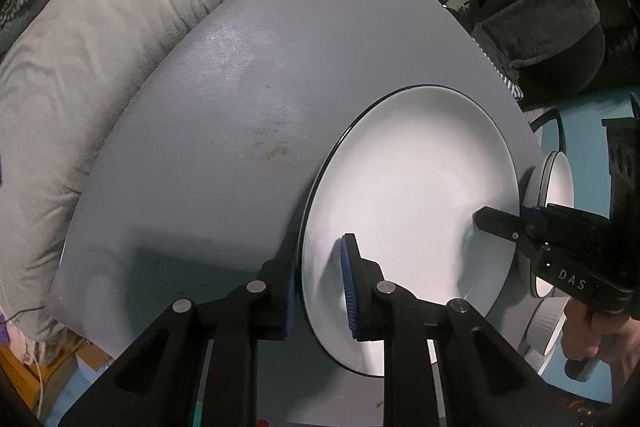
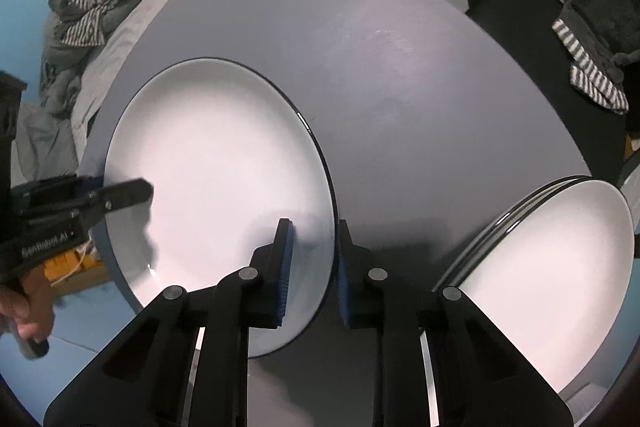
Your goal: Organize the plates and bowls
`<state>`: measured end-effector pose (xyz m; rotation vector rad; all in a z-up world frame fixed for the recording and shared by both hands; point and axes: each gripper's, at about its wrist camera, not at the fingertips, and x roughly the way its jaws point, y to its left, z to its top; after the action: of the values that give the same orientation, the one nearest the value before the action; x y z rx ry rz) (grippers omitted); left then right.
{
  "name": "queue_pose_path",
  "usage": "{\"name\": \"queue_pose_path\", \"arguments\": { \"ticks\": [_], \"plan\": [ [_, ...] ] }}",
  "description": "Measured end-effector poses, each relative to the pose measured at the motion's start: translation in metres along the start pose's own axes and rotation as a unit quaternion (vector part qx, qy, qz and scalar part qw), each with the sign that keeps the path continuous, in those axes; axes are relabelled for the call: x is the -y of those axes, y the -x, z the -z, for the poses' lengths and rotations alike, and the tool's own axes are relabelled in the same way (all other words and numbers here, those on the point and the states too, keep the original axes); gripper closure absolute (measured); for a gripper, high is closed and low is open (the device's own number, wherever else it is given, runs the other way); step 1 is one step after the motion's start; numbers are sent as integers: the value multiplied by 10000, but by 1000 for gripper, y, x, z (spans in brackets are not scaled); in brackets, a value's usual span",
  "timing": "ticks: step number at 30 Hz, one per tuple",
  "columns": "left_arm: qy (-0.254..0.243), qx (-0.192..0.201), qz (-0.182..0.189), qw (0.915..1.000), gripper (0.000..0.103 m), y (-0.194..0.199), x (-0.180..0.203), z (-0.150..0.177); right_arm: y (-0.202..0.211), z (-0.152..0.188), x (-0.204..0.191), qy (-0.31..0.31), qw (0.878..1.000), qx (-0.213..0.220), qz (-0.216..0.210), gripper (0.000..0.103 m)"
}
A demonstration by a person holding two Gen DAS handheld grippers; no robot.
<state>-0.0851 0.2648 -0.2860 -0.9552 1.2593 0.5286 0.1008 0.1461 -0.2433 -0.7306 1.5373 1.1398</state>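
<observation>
A large white plate (image 1: pixel 408 187) with a dark rim lies over the grey table (image 1: pixel 200 147). My left gripper (image 1: pixel 320 287) is shut on its left rim, one blue pad on the plate's face and the other outside the rim. My right gripper (image 1: pixel 500 223) clamps the opposite rim. In the right wrist view the same plate (image 2: pixel 216 163) has its right rim between the pads of the right gripper (image 2: pixel 314 267), and the left gripper (image 2: pixel 120 195) bites the far side. I cannot tell whether the plate rests on the table (image 2: pixel 400 87) or hangs just above it.
A stack of similar white plates (image 2: pixel 552 267) sits at the table's right edge, close to the right gripper, and also shows as plates (image 1: pixel 558 183). Grey bedding (image 1: pixel 100 47) borders the table's left. A dark chair with clothes (image 1: pixel 540 19) stands behind. The floor is blue (image 2: pixel 80 355).
</observation>
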Motion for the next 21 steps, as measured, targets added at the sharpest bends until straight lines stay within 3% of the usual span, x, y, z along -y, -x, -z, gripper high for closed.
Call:
{"name": "queue_pose_path", "arguments": {
  "ticks": [10, 21],
  "plan": [
    [-66, 40, -116, 9999, 83, -3, 9, 0, 0, 3, 1, -315, 9994, 131, 31, 82],
    [-88, 29, -34, 10000, 84, -3, 7, 9, 1, 21, 2, -783, 9965, 144, -268, 86]
  ]
}}
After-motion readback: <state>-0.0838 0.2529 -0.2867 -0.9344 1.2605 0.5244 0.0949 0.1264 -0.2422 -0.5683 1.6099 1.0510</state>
